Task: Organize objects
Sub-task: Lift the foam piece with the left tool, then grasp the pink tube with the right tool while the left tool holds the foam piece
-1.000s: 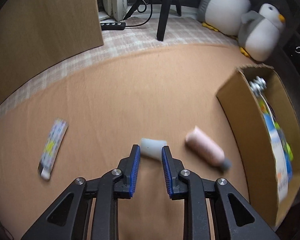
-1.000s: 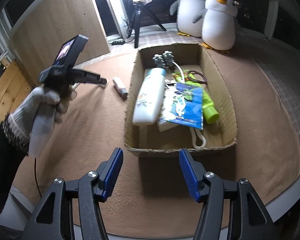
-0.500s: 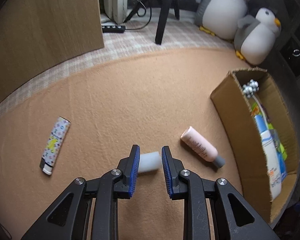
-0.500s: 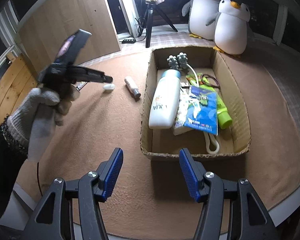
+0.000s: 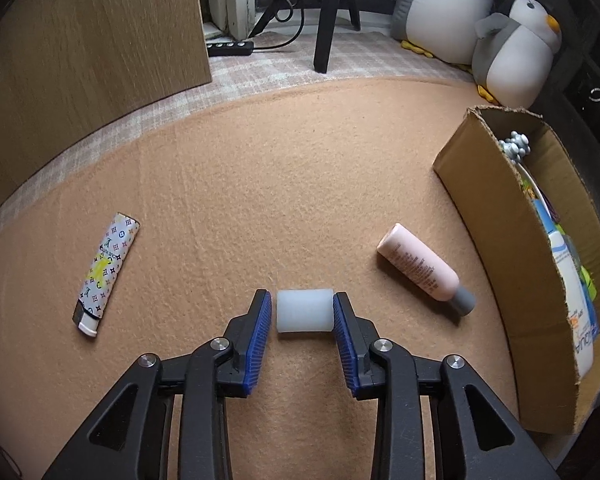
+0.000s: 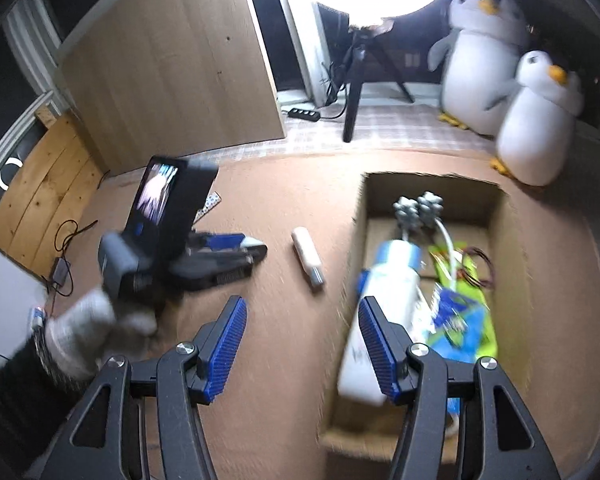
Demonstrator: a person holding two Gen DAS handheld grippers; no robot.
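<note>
Two grey-and-white plush penguins (image 5: 512, 52) sit beyond the far right corner of the tan felt table (image 5: 260, 160), near a black tripod leg (image 5: 328, 16) and a black power strip (image 5: 230, 48).

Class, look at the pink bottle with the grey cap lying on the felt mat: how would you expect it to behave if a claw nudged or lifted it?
The pink bottle lies on its side and looks round, so a sideways nudge would probably roll it. Its smooth surface may slip between pads. It looks small, so it is likely light, though how full it is cannot be seen.

Bare mat (image 5: 268, 184) lies open ahead between the patterned lighter (image 5: 107, 268) and pink bottle (image 5: 422, 266), while the cardboard box (image 5: 496, 220) walls the right.
</note>
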